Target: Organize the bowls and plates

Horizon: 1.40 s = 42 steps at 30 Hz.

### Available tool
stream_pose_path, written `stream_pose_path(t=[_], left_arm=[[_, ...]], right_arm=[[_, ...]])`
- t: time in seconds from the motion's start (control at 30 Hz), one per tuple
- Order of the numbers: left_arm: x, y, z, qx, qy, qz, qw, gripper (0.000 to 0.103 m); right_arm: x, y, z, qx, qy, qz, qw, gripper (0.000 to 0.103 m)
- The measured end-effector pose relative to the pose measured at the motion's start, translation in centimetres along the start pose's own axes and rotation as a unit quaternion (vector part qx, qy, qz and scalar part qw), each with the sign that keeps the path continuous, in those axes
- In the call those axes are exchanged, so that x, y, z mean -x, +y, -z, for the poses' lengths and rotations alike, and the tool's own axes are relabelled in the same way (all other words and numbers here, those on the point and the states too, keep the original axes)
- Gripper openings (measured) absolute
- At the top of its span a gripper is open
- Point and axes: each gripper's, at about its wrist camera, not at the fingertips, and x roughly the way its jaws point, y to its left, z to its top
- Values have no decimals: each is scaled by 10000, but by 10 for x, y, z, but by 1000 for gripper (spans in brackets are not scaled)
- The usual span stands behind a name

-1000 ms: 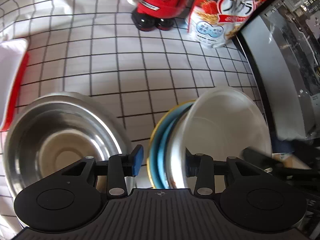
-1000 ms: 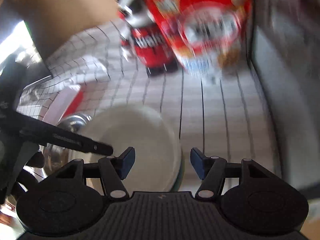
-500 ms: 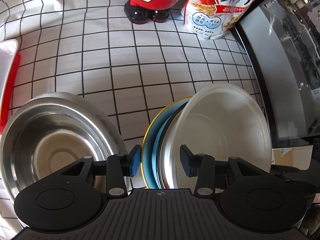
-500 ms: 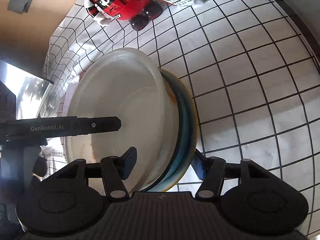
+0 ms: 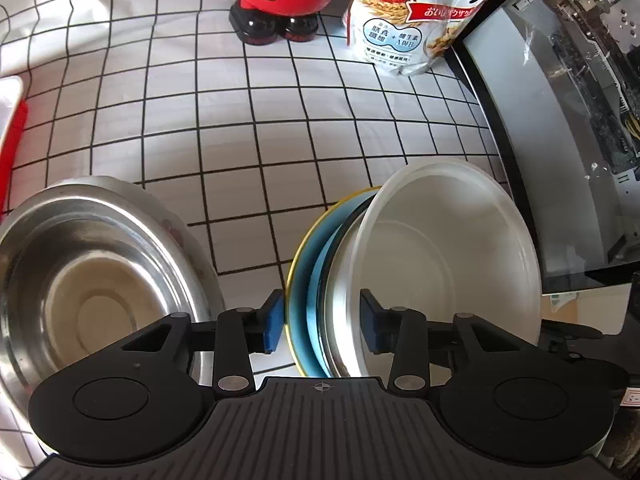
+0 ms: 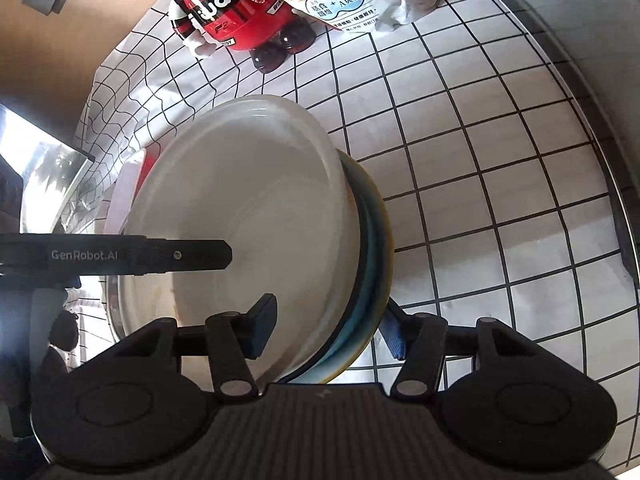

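Pressure from left gripper (image 5: pixel 322 320), fingers (image 5: pixel 273 320) just closing onto the upended bowl-and-plate stack (image 5: pixel 440 264), must hold until right gripper (image 6: pixel 329 329), fingers (image 6: pixel 264 320) loosely straddling, pinches too.
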Motion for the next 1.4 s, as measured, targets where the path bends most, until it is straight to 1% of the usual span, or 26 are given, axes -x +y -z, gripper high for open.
stream_pose_path(t=[0.07,0.17,0.2,0.23,0.27,0.33,0.37,0.47,0.7,0.8,0.93,1.0,1.07,1.1,1.17,1.23,1.33,1.4], left_arm=[[2,1,3,22,-74,12,10000,41],[7,5,10,110,-189,119,9997,41],[9,8,11,143,-222,173,9995,41],[10,10,11,169,-245,228,9993,41],[10,12,12,203,-257,282,9991,41],[9,15,13,271,-246,347,9987,41],[8,15,13,276,-244,341,9987,41],[8,16,16,293,-226,334,9988,41],[26,15,22,170,-407,419,9981,41],[31,15,21,194,-491,398,9978,41],[26,17,21,226,-421,295,9984,41],[25,15,23,193,-383,315,9986,40],[25,11,25,107,-384,353,9986,40],[25,10,26,55,-395,368,9985,40],[26,7,28,-60,-448,341,9984,40],[29,8,30,-68,-537,396,9977,40],[40,14,36,-26,-804,490,9956,40],[46,21,41,34,-962,646,9933,40]], right_arm=[[2,5,1,147,-150,142,9997,56],[14,21,3,678,-641,637,9936,57],[18,25,3,810,-752,756,9910,58],[21,29,3,935,-845,849,9884,62],[22,30,2,994,-877,875,9873,65],[20,31,-1,953,-795,819,9889,65],[18,30,-2,901,-715,747,9905,66],[14,32,1,897,-691,789,9904,67],[28,33,1,1040,-942,960,9854,67],[28,30,-2,964,-941,961,9862,67],[25,22,-3,734,-855,922,9893,67],[24,21,-2,699,-871,935,9893,65],[23,23,-3,702,-908,933,9890,60],[23,24,-3,709,-928,927,9888,60],[22,27,-3,719,-984,920,9883,60],[21,32,-4,745,-1079,991,9864,60],[24,41,-1,970,-1324,1137,9799,60],[27,48,2,1138,-1473,1228,9748,60]])
